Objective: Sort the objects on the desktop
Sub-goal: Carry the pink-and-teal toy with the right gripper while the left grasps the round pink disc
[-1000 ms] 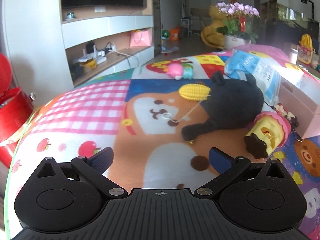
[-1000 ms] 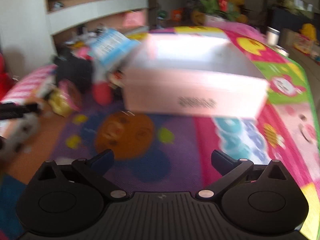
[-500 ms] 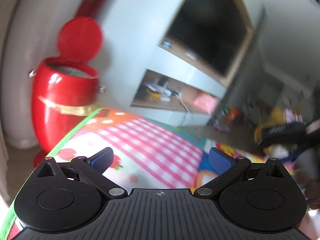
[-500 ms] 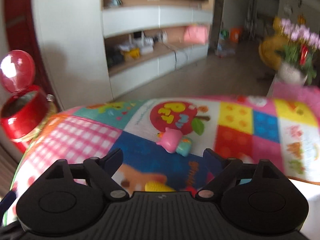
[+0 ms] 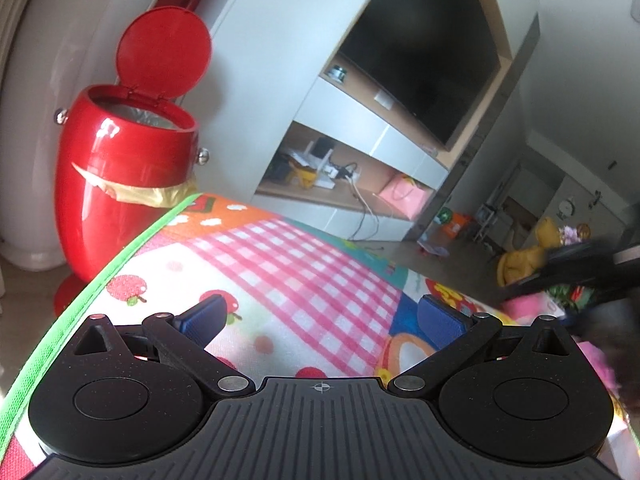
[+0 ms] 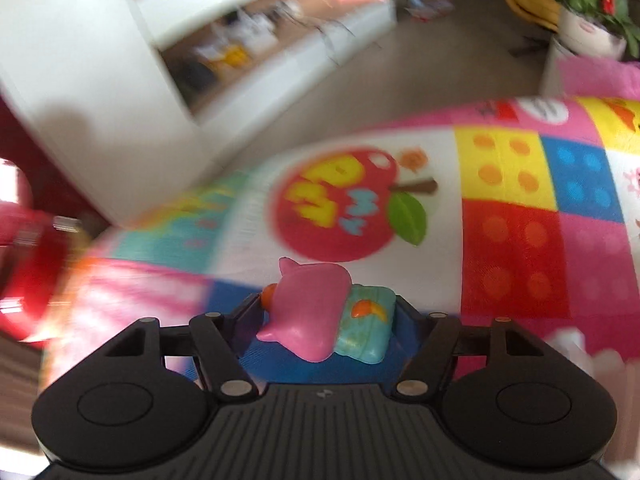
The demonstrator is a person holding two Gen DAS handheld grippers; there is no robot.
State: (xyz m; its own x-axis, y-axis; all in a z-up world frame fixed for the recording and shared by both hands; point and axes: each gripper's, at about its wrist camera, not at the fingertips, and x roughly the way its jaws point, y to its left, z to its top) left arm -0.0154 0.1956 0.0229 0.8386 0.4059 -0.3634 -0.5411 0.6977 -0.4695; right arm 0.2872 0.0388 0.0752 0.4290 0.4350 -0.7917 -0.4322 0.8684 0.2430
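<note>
Swinging leftward since the earlier frame, the left tool (image 5: pixel 320 320) gapes wide and empty beside the glossy red open-lidded bin (image 5: pixel 124 168). The right tool (image 6: pixel 326 316) has just been narrowing around the pink-and-teal plastic toy (image 6: pixel 324 320) on the colourful patchwork surface (image 6: pixel 516 216); its rounded shell may squirt free.

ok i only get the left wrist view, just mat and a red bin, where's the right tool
Observer: The right tool is down over a pink and teal toy, which sits between its fingers.
Operator: gripped yet
Observer: Can't tell. The jaws have just been closing, and both fingers look right up against the toy's sides.
Operator: where on the mat
Observer: On a blue patch of the mat, just below the big red apple print in that view.
</note>
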